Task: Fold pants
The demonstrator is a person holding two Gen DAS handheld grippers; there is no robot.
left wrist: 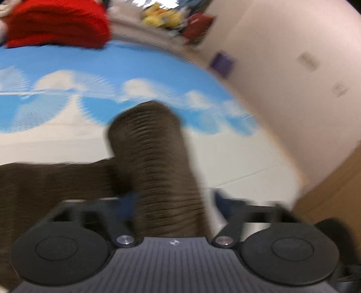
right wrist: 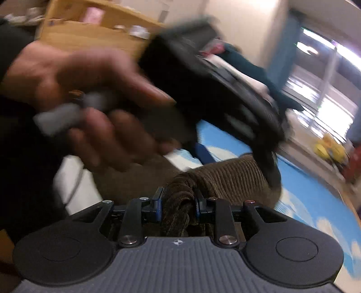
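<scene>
The pants (left wrist: 153, 146) are brown corduroy and lie on a blue mat with white clouds (left wrist: 135, 67). In the blurred left wrist view a strip of them rises between the fingers of my left gripper (left wrist: 173, 200), which is shut on it. In the right wrist view my right gripper (right wrist: 178, 204) is shut on a bunched fold of the pants (right wrist: 225, 178). A hand (right wrist: 79, 78) holds the left gripper (right wrist: 270, 171) just above and beyond it, its fingertips down on the same cloth.
A red cloth (left wrist: 56, 24) lies at the mat's far left edge, with yellow and red toys (left wrist: 162, 15) beyond it. A pale wall (left wrist: 282, 67) bounds the right side and a brown wooden surface (left wrist: 334, 191) sits beside it. Wooden furniture (right wrist: 90, 29) stands behind the hand.
</scene>
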